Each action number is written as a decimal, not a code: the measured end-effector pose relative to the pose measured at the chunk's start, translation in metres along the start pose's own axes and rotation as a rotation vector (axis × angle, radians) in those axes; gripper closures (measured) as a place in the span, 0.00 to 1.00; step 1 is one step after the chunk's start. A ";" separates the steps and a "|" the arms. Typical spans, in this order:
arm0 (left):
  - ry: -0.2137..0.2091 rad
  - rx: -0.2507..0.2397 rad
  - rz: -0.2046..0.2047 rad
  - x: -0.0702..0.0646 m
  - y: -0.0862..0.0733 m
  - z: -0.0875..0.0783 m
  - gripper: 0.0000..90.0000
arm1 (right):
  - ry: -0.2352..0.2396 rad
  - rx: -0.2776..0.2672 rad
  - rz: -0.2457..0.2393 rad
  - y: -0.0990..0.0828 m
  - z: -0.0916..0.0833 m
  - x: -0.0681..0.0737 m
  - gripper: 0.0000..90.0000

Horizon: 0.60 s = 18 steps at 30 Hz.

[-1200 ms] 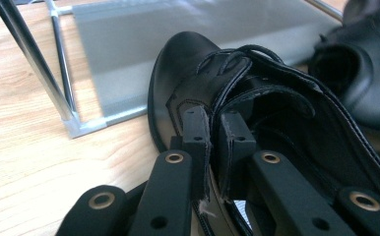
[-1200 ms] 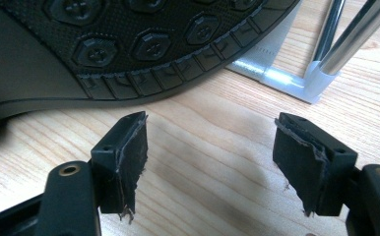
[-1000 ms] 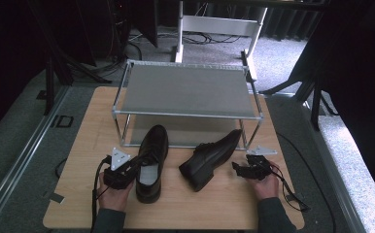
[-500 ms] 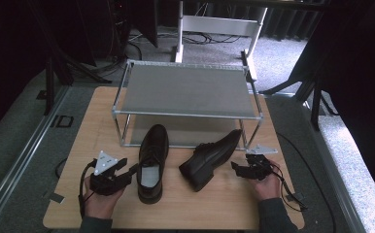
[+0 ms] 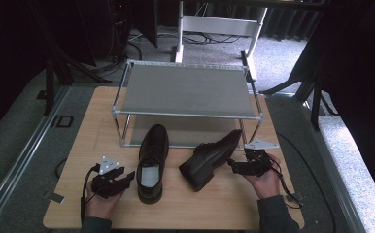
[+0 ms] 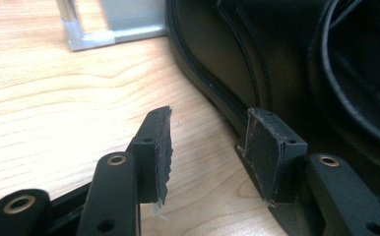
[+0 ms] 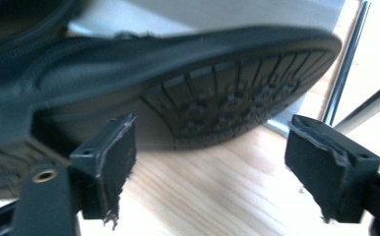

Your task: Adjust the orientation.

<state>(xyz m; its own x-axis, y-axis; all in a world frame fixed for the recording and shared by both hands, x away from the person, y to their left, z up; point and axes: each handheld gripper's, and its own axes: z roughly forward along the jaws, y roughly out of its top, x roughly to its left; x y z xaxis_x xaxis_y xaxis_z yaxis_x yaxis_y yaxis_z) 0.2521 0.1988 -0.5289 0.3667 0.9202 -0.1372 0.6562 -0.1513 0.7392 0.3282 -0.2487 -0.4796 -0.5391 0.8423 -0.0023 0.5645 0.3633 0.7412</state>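
Wooden table [image 5: 93, 121], metal shoe rack [image 5: 185, 90], upright shoe [image 5: 151, 162], tipped shoe [image 5: 210, 158].

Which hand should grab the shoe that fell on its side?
Probably the right. The right gripper sits open just beside the tipped shoe, facing its sole. The left gripper is open beside the upright shoe, farther from the tipped one.

High view overhead; tool views near shoes [image 5: 151, 165].
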 end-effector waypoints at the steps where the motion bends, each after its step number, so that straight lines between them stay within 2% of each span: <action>1: -0.005 0.001 0.003 -0.001 0.000 0.002 0.59 | 0.002 -0.006 0.014 0.002 -0.001 0.000 0.19; 6: 0.000 0.006 0.013 -0.004 0.000 0.006 0.59 | -0.003 -0.029 0.039 0.010 -0.001 0.000 0.17; 9: -0.009 0.001 0.000 -0.003 -0.001 0.006 0.59 | -0.014 -0.045 0.075 0.016 0.002 0.000 0.17; 14: -0.011 0.001 -0.005 -0.003 -0.002 0.006 0.59 | 0.000 -0.072 0.130 0.024 0.008 -0.002 0.20; 18: -0.010 0.003 -0.004 -0.003 -0.002 0.007 0.59 | -0.018 -0.048 0.136 0.029 0.017 0.000 0.17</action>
<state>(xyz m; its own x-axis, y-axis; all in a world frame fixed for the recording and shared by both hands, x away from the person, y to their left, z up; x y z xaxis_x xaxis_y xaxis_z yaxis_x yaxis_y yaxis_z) 0.2538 0.1938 -0.5348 0.3711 0.9170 -0.1467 0.6597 -0.1492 0.7366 0.3550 -0.2319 -0.4695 -0.4481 0.8895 0.0892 0.6010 0.2259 0.7667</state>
